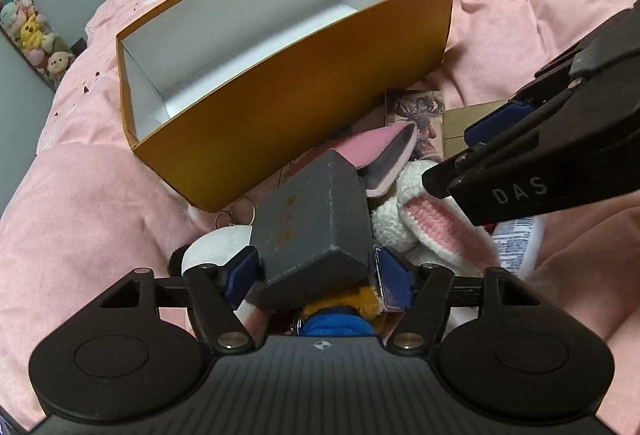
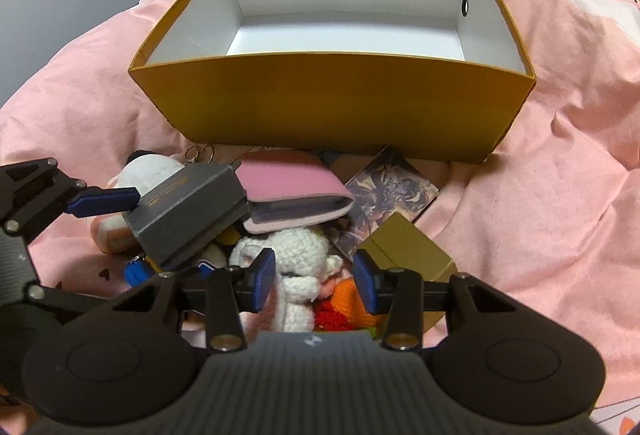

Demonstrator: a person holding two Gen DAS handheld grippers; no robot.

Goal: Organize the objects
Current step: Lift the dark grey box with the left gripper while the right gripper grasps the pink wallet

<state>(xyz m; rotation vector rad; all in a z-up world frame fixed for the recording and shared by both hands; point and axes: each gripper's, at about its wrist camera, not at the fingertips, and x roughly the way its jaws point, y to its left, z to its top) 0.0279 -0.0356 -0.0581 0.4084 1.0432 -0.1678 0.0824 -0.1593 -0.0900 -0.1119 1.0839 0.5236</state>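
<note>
An open orange box [image 1: 304, 107] with a white, empty inside stands on the pink bedding; it also shows in the right wrist view [image 2: 332, 107]. My left gripper [image 1: 316, 275] is shut on a grey box [image 1: 316, 219], held tilted above the pile in front of the orange box; the grey box [image 2: 188, 211] also shows in the right wrist view. My right gripper [image 2: 314, 281] is open above a white crocheted bunny [image 2: 296, 263]. A pink wallet [image 2: 296, 195] lies beside the grey box.
The pile holds a white plush [image 2: 148, 171] with key rings [image 2: 200, 153], a picture card [image 2: 392, 195], a tan carton [image 2: 412, 255], orange and red yarn items [image 2: 344, 303] and a blue item [image 1: 340, 323]. Pink bedding [image 2: 560, 195] surrounds everything. Small plush toys [image 1: 28, 31] sit far left.
</note>
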